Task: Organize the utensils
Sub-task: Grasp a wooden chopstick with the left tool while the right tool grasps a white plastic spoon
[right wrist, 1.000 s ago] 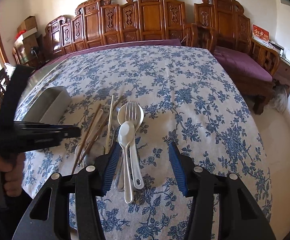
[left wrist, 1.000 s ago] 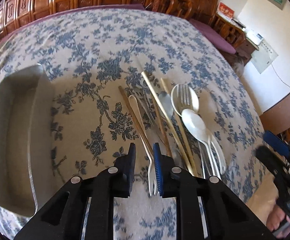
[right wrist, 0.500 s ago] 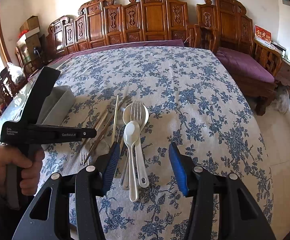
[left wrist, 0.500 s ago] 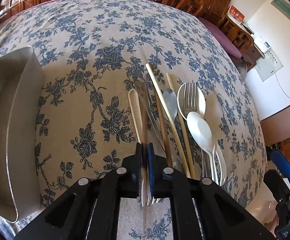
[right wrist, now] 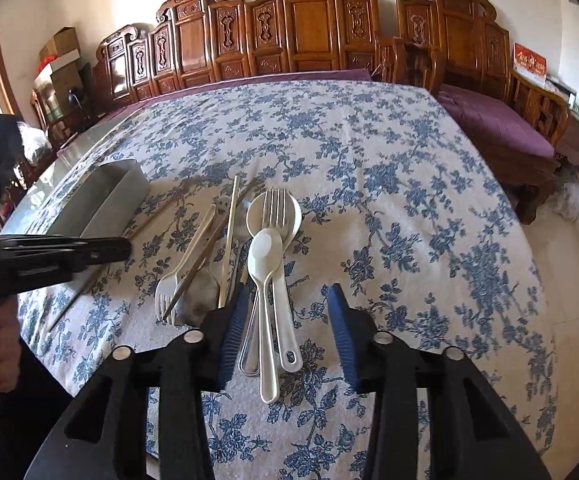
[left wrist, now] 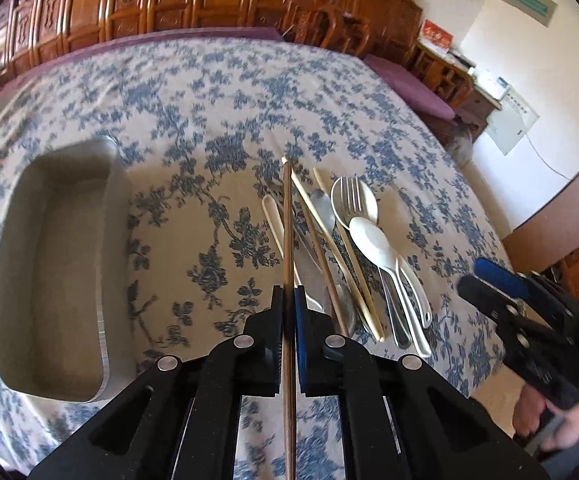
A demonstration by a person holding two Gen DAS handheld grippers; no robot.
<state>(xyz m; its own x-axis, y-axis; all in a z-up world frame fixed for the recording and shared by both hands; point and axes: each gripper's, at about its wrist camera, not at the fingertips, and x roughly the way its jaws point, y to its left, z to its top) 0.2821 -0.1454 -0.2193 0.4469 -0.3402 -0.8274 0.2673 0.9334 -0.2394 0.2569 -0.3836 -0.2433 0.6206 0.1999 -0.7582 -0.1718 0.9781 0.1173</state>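
Note:
My left gripper point(left wrist: 288, 296) is shut on a brown chopstick point(left wrist: 287, 232) and holds it lifted above the tablecloth, left of the utensil pile. The pile holds pale chopsticks point(left wrist: 331, 248), a white fork point(right wrist: 187, 260), a metal fork point(right wrist: 274, 208) and white spoons point(right wrist: 265, 256). A grey metal tray point(left wrist: 105, 300) lies to the left, with nothing seen inside. My right gripper point(right wrist: 285, 312) is open and empty, its jaws hovering over the spoon handles. The left gripper point(right wrist: 101, 250) also shows in the right wrist view.
A blue floral tablecloth point(right wrist: 409, 220) covers the table. Carved wooden chairs point(right wrist: 309, 24) line the far side, with a purple-cushioned bench point(right wrist: 497, 128) at the right. The table's near edge runs just below the grippers.
My left gripper closed on the brown chopstick and lifted it off the pile, moving left toward the tray. My right gripper moved slightly closer over the spoons.

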